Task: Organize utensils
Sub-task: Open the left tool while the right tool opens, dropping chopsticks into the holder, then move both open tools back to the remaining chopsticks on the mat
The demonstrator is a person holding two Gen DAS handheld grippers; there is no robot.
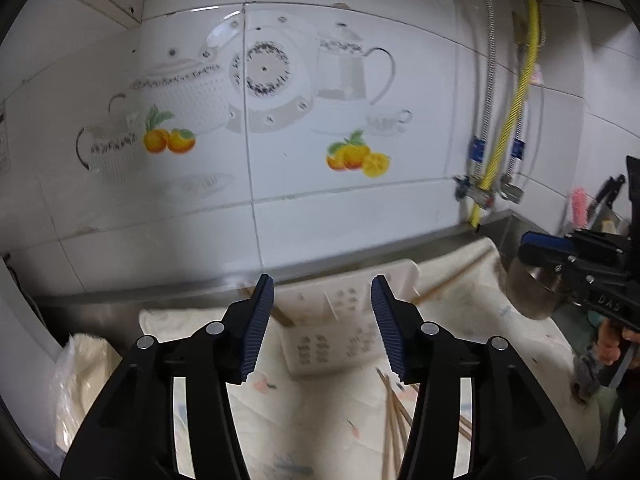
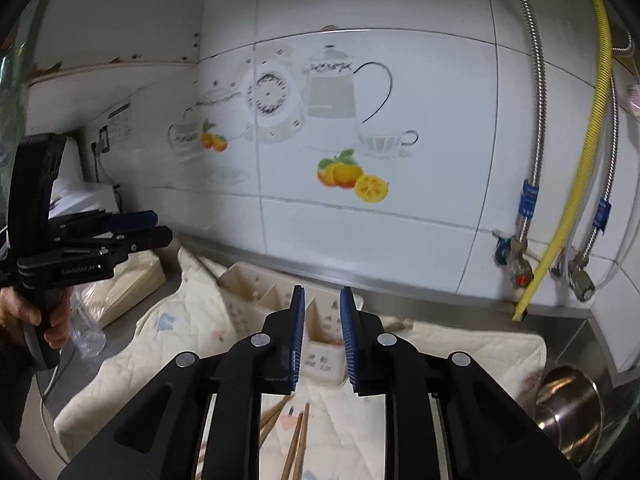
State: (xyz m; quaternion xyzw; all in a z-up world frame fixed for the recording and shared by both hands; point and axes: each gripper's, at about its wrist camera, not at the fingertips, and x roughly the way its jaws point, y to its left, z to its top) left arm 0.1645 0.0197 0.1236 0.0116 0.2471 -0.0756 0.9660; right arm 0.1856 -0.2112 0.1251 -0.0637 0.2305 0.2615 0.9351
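The chopsticks lie loose on the quilted cloth at lower centre, just below the white slotted holder. They look light, stiff and smooth, best pinched mid-length. The holder's compartments seem nearly empty, perhaps one stick inside. Left gripper jaws stand half open and empty; right gripper jaws narrowly apart, holding nothing.

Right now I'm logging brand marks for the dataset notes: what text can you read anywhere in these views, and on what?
"DAS": on the right gripper body, left wrist view; any further letters are cut off.
"Ban Robot.AI", roughly: on the left gripper body, right wrist view; the first letters are blurred.
Wall notice: printed lines, too small to read.
Blue hose tags: markings too blurred to read.
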